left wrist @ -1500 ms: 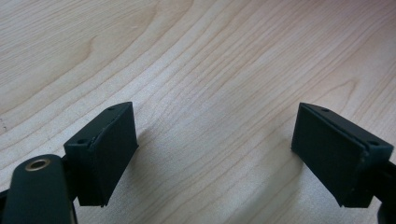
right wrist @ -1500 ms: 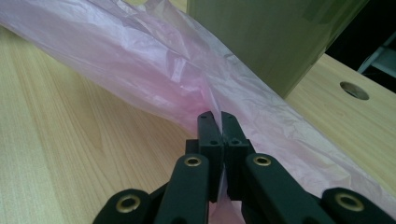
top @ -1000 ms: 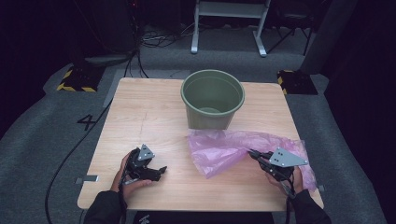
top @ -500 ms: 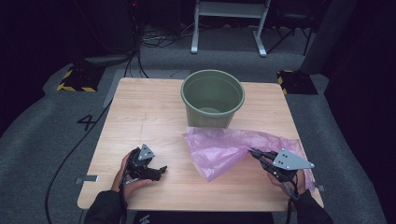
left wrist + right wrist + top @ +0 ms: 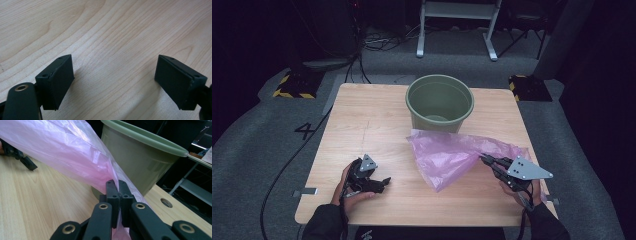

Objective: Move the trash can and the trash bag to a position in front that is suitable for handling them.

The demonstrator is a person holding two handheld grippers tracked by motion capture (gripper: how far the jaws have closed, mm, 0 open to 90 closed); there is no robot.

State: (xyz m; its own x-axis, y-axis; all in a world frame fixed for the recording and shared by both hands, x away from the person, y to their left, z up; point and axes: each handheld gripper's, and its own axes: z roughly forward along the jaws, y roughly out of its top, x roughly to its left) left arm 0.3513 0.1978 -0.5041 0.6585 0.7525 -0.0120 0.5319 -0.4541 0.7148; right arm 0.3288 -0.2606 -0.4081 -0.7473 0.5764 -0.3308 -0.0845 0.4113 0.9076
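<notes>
A pink plastic bag [image 5: 452,155] lies spread on the wooden table [image 5: 372,120], in front of a green bucket [image 5: 440,102] that stands upright at the far middle. My right gripper [image 5: 484,159] is shut on the bag's near right edge; in the right gripper view the jaws pinch the pink film [image 5: 75,152], which stretches up and away, with the bucket [image 5: 140,157] close behind. My left gripper [image 5: 384,182] rests at the table's near left, held by a hand. Its jaws stand open over bare wood [image 5: 112,50] with nothing between them.
The table's front edge is just below both hands. A round hole [image 5: 166,202] in the tabletop shows to the right of the bucket. Grey carpet, cables and a white frame [image 5: 457,25] lie beyond the table.
The right gripper has drawn the bag's edge slightly toward the near right, and the bag has shifted and stretched a little. The left gripper has not moved.
</notes>
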